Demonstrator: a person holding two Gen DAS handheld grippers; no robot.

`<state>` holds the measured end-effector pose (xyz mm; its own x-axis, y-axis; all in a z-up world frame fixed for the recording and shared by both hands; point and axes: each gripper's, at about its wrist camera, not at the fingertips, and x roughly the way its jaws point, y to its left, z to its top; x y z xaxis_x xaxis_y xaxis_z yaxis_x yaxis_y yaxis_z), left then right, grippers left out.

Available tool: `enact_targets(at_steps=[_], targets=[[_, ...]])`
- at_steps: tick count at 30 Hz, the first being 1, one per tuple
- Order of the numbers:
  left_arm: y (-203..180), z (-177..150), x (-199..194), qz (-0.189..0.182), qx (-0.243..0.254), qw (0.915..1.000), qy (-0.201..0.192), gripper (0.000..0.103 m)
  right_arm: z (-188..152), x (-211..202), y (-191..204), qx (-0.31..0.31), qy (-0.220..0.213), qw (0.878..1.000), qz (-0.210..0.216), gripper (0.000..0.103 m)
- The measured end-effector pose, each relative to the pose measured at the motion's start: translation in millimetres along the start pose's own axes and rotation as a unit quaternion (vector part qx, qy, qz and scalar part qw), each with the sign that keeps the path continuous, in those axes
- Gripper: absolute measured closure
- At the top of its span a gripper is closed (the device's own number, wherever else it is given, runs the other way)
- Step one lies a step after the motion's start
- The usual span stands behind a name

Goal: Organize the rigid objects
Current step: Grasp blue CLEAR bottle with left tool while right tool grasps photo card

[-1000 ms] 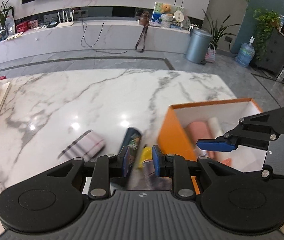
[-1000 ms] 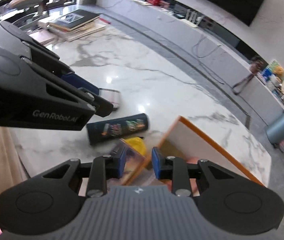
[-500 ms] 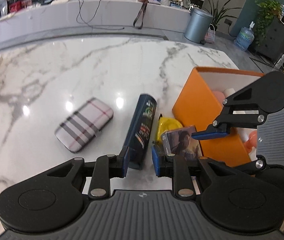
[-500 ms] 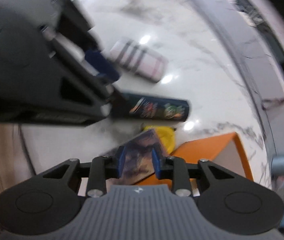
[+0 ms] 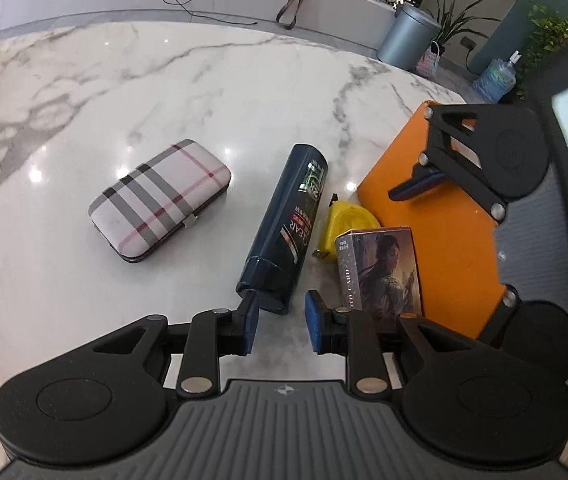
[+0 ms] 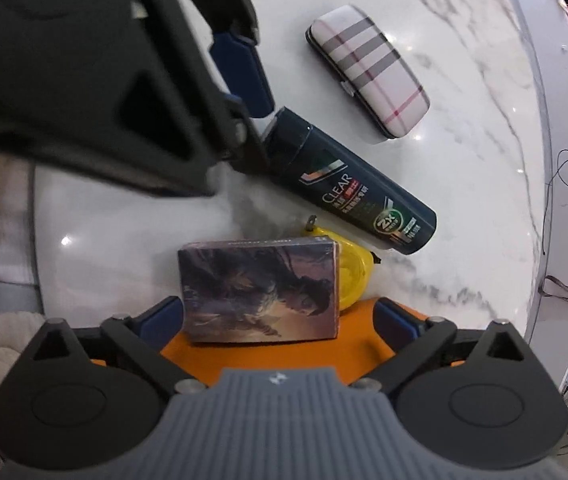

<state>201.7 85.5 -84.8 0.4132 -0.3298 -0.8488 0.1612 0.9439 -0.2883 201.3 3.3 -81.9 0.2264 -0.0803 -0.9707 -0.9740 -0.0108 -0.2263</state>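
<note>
Between open right gripper point(image 6: 280, 322), portrait-printed card box point(image 6: 260, 292)

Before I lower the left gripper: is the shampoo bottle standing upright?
No, the shampoo bottle lies on its side on the marble table, beside the plaid case.

- Marble tabletop point(image 5: 244, 80): polished, glossy, grey-veined.
- Shampoo bottle point(image 5: 285, 228): smooth dark plastic, slight sheen.
- Plaid case point(image 5: 160, 200): smooth, faintly shiny covering.
- Card box point(image 5: 379, 272): printed cardboard.
- Orange box point(image 5: 459, 264): matt board.
</note>
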Motion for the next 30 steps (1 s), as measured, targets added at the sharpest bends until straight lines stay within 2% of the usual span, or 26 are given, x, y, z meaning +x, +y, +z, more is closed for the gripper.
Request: enact_targets(at_steps=[6, 13, 14, 15, 16, 18, 24, 30], targets=[[3.9, 0.8, 2.2, -0.005, -0.01, 0.9999, -0.004, 0.056, 2.0, 8.2, -4.0, -0.008, 0.003, 1.0, 0.03, 0.003], [9.2, 2.5, 8.9, 0.002, -0.024, 0.9997, 0.007, 0.056, 5.2, 15.3, -0.5, -0.001, -0.004, 1.0, 0.031, 0.003], [9.6, 2.9, 9.1, 0.003, -0.026, 0.9996, 0.007, 0.056, 6.4, 16.9, -1.4, 0.002, -0.006, 0.999, 0.031, 0.004], [9.9, 3.1, 9.3, 0.004, -0.027, 0.9996, 0.007, 0.055, 7.4, 17.2, -1.0, 0.005, -0.008, 0.999, 0.032, 0.012], [9.8, 3.4, 9.4, 0.003, -0.027, 0.9996, 0.006, 0.053, 7.9, 18.0, -1.9, 0.008, -0.011, 0.999, 0.034, 0.014], [8.1, 4.9, 10.0, 0.004, -0.023, 0.9997, 0.005, 0.048, 7.4, 18.2, -2.6, 0.013, -0.016, 0.999, 0.032, 0.015], [1.0, 17.8, 9.7, 0.014, 0.013, 0.9996, -0.023, 0.042, 6.0, 14.3, -16.2, 0.027, -0.029, 0.999, 0.021, 0.015], [-13.0, 27.2, 23.2, 0.037, 0.085, 0.995, -0.038, 0.041, 6.7, 16.9, -26.8, 0.038, -0.035, 0.998, 0.021, 0.015]])
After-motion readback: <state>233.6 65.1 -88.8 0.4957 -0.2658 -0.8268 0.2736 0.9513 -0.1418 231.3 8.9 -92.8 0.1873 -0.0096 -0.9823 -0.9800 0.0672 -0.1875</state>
